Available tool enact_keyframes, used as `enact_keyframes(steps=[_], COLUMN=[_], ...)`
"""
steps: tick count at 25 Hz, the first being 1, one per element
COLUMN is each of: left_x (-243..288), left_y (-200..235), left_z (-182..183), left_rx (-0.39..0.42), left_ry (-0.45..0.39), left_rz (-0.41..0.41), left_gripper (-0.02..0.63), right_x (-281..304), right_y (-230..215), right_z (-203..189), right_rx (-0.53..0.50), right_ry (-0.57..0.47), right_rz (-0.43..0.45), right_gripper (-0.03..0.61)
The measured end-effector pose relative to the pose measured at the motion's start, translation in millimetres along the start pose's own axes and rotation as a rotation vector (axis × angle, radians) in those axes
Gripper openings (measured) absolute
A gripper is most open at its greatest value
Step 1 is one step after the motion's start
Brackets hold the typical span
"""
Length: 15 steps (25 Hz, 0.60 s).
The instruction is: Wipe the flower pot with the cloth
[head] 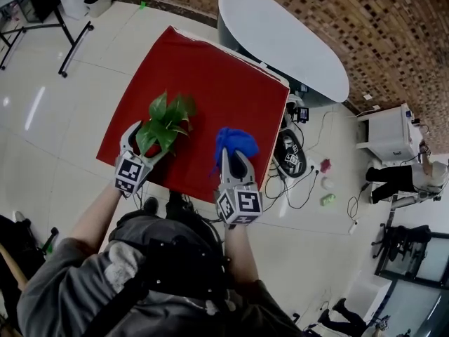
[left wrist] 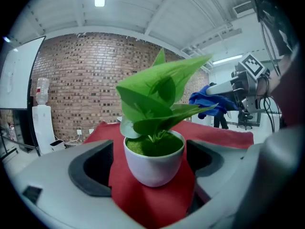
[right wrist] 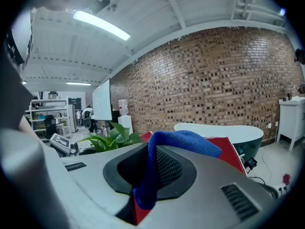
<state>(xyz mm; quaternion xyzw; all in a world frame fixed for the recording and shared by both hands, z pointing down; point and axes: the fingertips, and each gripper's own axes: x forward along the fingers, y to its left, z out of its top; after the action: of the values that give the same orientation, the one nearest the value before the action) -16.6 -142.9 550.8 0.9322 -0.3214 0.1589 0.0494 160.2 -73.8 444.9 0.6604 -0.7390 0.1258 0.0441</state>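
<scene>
— Where's the white round flower pot (left wrist: 153,162)?
— It's sitting on the red surface (left wrist: 157,202) between my left fingers (left wrist: 90,171), which are gaping clear of it. My right fingers (right wrist: 172,168) are clamping the blue cloth (right wrist: 183,143).

White pot (left wrist: 153,171), green leaves (left wrist: 157,94) between grey jaws of the left gripper (left wrist: 152,168); blue cloth (right wrist: 190,141) in the right gripper (right wrist: 150,168); red table (left wrist: 152,205) below
</scene>
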Motion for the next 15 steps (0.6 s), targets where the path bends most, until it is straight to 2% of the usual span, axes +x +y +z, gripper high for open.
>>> enact_keyframes(steps=[5, 10, 15], left_x=[18.5, 25.7, 27.0], left_y=[-4.7, -2.4, 3.1], left_z=[-2.0, -8.0, -7.8], left_rx=[0.033, 0.047, 0.055], left_ry=[-0.008, -0.008, -0.006], left_rz=[0.013, 0.029, 0.007], left_gripper=[0.479, 0.476, 0.471], right_x=[32.1, 60.9, 88.4], right_y=[-9.6, 2.3, 15.5], right_z=[-30.3, -48.3, -62.2], right_rx=[-0.004, -0.015, -0.007], right_ry=[0.067, 0.106, 0.138], right_rz=[0.057, 0.127, 0.198], right_gripper=[0.061, 0.061, 0.061])
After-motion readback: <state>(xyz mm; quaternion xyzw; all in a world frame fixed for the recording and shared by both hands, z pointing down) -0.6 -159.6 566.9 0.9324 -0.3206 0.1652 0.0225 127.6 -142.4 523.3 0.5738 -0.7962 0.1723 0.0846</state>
